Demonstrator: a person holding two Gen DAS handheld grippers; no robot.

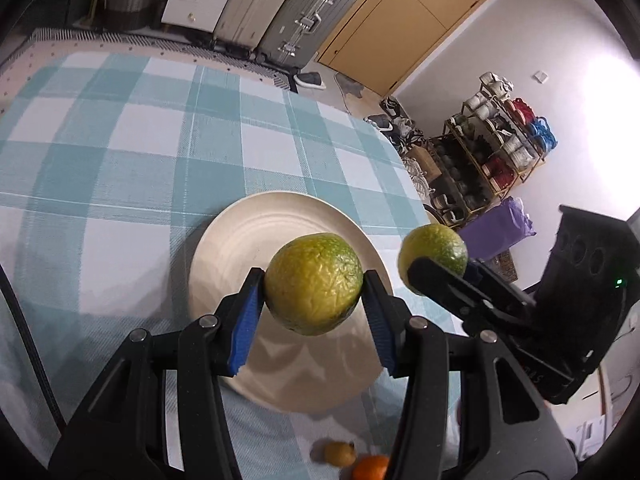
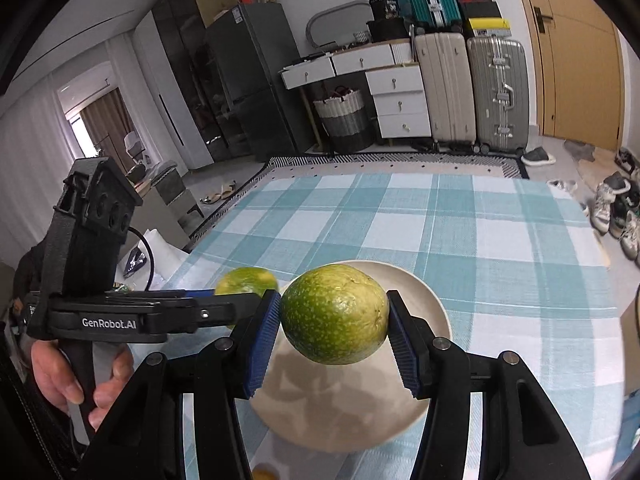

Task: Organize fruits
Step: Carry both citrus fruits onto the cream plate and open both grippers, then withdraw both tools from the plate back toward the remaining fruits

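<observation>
In the left wrist view my left gripper (image 1: pixel 314 280) is shut on a yellow-green round fruit (image 1: pixel 314 286), held in the air over a cream plate (image 1: pixel 236 240). To its right, my right gripper (image 1: pixel 438 270) carries a second green fruit (image 1: pixel 434 240) near the plate's right rim. The right wrist view shows my right gripper (image 2: pixel 334 314) shut on its speckled green fruit (image 2: pixel 334 316) above the plate (image 2: pixel 428 304). The left gripper (image 2: pixel 244 300) comes in from the left with its fruit (image 2: pixel 246 280) partly hidden; a hand (image 2: pixel 52 372) grips its handle.
The plate sits on a table with a teal check cloth (image 1: pixel 120 140). A small yellow-brown fruit (image 1: pixel 339 453) and an orange one (image 1: pixel 370 469) lie near the front edge. Suitcases (image 2: pixel 496 96), drawers and a shoe rack (image 1: pixel 492 152) stand beyond the table.
</observation>
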